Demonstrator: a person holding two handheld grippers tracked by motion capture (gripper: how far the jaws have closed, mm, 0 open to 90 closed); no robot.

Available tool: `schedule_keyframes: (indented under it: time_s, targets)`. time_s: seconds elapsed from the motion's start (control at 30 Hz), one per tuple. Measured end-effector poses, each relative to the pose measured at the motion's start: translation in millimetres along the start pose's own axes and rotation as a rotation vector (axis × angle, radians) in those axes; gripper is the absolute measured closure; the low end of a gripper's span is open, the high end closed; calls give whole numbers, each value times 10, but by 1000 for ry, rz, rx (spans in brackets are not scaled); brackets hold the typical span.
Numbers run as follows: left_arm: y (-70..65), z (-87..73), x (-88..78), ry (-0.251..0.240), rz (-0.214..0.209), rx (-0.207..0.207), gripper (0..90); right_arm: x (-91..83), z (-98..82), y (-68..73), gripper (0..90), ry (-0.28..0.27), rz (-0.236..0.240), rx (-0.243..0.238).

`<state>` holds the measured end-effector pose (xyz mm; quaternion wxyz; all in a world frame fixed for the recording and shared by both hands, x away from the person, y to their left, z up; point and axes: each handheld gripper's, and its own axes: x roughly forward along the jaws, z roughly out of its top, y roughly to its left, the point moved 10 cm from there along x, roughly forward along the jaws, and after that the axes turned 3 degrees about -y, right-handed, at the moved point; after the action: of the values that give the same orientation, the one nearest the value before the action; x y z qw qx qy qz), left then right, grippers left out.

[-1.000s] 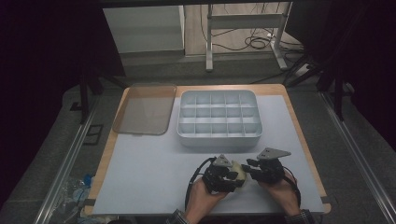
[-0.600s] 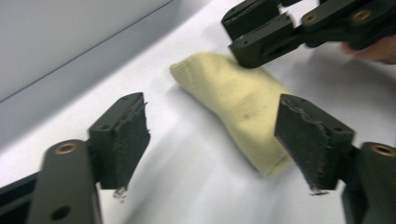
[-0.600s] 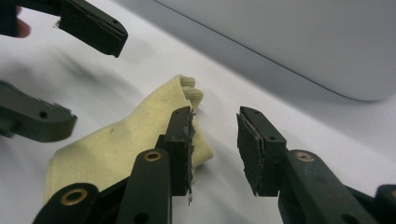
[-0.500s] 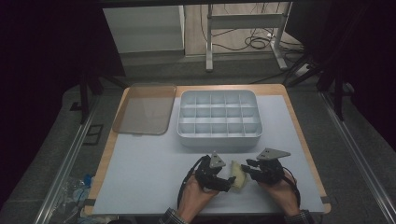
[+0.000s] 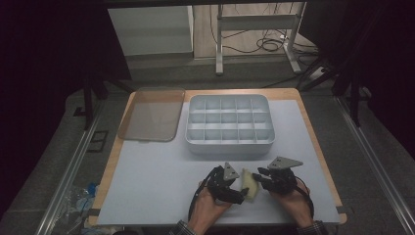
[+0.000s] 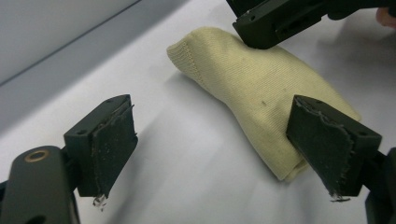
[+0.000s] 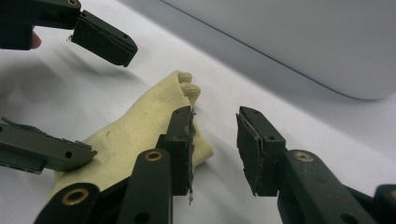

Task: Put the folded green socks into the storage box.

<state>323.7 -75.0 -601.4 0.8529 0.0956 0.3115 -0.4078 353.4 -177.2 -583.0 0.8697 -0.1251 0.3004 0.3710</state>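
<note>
- Dark room surrounds a wooden table covered by a pale sheet; metal frame legs and loose cables stand on the floor beyond the far edge
- at the far left of the sheet lies a clear brownish lid, flat, just beside the tray and not touching it
- right of the lid sits a pale grey tray split into many small compartments; what they hold cannot be told from the high view
- near the front edge, the left hand holds the left gripper, which points toward the cloth from the left
- its jaws have just been opening and now stand wide; in the left gripper view the left gripper has one pad over bare sheet and the other pad close against the near end of the cloth, with no squeeze on it
- between the two grippers lies a cream knitted cloth, folded into a thick pad and resting on the sheet in front of the tray
- to its right, the right hand holds the right gripper, aimed at the cloth from the other side
- in the right gripper view the right gripper is part open; one finger lies against the edge of the cloth and the other finger stands over bare sheet, so nothing is gripped
</note>
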Motion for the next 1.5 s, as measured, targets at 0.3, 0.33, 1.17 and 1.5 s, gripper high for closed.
schedule_keyframes:
  time_s: [0.3, 0.33, 1.17, 1.5]
  targets:
    - [2, 21, -35, -1, -29, 9, 145, 17, -9, 15, 694, -10, 2, 4]
    - [2, 33, -54, -3, -30, 18, 141, 18, -10, 16, 696, -11, 2, 3]
    - [181, -120, -44, 60, 91, 64, 115, -119, 73, 4, 588, -45, -10, -3]
    - [26, -132, -30, 57, 67, 58, 106, -197, 72, 3, 548, -47, -5, 9]
